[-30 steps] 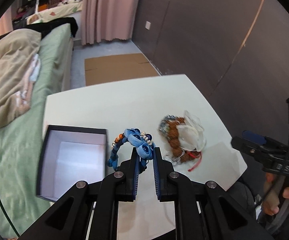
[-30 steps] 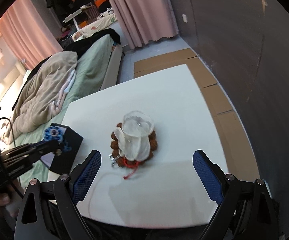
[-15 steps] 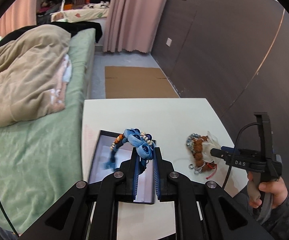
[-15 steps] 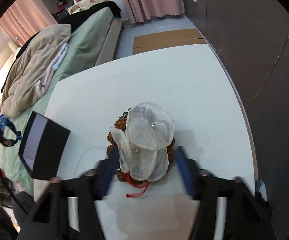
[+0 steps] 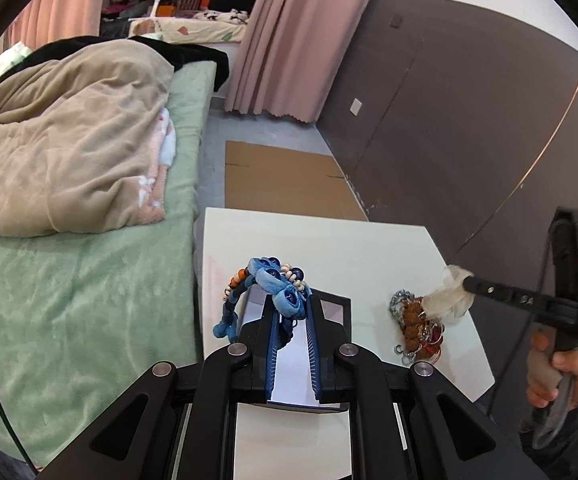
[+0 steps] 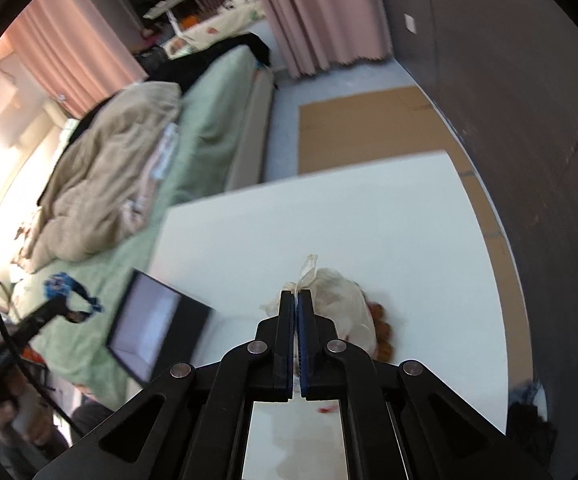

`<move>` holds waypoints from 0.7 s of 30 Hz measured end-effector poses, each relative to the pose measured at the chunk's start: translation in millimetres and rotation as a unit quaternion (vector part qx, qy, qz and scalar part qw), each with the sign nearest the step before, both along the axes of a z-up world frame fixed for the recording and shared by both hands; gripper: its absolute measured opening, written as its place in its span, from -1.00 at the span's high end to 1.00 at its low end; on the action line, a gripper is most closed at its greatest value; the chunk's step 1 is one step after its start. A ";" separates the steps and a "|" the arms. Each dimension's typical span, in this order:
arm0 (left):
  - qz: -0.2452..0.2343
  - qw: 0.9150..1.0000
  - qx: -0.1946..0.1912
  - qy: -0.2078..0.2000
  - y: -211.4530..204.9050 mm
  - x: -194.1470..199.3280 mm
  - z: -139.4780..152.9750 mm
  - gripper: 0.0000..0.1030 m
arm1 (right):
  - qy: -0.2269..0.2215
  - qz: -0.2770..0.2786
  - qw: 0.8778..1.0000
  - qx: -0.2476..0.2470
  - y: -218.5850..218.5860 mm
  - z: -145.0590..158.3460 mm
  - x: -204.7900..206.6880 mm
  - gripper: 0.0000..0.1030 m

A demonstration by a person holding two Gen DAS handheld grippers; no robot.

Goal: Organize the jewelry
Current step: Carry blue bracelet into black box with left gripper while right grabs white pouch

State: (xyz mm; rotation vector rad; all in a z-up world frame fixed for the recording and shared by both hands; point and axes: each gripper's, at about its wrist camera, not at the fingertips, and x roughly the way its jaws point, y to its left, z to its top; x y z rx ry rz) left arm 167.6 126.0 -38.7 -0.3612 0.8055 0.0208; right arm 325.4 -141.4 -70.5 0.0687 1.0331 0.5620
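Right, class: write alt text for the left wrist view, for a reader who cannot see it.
The left hand-held gripper holds a blue beaded bracelet above an open dark box on a white table. To the right, the right hand-held gripper pinches a sheer pouch over brown beads.

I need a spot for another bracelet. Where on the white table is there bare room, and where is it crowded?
The far half of the table, beyond the black box and toward the cardboard on the floor, is bare. It is crowded near the front: the box sits on the bed side and the jewelry pile with the sheer pouch beside it.
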 end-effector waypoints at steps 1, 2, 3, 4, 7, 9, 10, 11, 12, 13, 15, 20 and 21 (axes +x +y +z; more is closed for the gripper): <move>0.001 1.000 -0.001 -0.002 2.7 -1.3 1.1 0.74 | -0.006 0.006 1.000 0.005 4.3 6.3 -3.3 0.94; 0.002 1.000 -0.003 -0.004 5.3 -2.5 2.0 0.74 | -0.012 0.014 1.000 0.009 9.9 13.6 -6.4 0.94; 0.004 1.000 -0.004 -0.005 8.1 -3.8 3.0 0.74 | -0.018 0.021 1.000 0.012 17.3 19.7 -7.9 0.94; 0.005 1.000 -0.004 -0.007 10.8 -5.2 3.7 0.74 | -0.023 0.027 0.999 0.014 24.1 25.6 -10.5 0.94; 0.012 1.000 -0.007 -0.010 18.2 -10.3 4.9 0.74 | -0.035 0.048 0.998 0.022 45.7 37.9 -18.1 0.94; 0.017 1.000 -0.008 -0.010 23.6 -13.6 4.9 0.74 | -0.039 0.061 0.997 0.026 59.6 42.0 -21.7 0.94; 0.019 1.000 -0.009 -0.010 26.4 -14.5 5.2 0.74 | -0.039 0.067 0.997 0.029 66.5 43.1 -23.0 0.94; 0.021 1.000 -0.009 -0.010 27.5 -16.6 5.3 0.74 | -0.037 0.075 0.996 0.033 74.5 44.2 -24.9 0.94; 0.022 1.000 -0.010 -0.010 29.5 -18.0 5.2 0.74 | -0.036 0.082 0.995 0.036 80.8 44.7 -27.0 0.94; 0.023 1.000 -0.010 -0.010 30.6 -19.6 5.0 0.74 | -0.034 0.088 0.995 0.040 86.9 44.9 -28.9 0.94; 0.025 1.000 -0.009 -0.009 33.7 -21.4 5.2 0.74 | -0.028 0.106 0.993 0.048 99.9 43.3 -34.6 0.94; 0.023 1.000 -0.009 -0.007 37.5 -21.7 5.4 0.74 | 0.018 0.132 0.990 0.039 125.7 25.6 -40.5 0.41; 0.021 1.000 -0.010 -0.006 36.7 -20.9 5.5 0.74 | 0.025 0.130 0.991 0.034 125.3 21.3 -38.9 0.12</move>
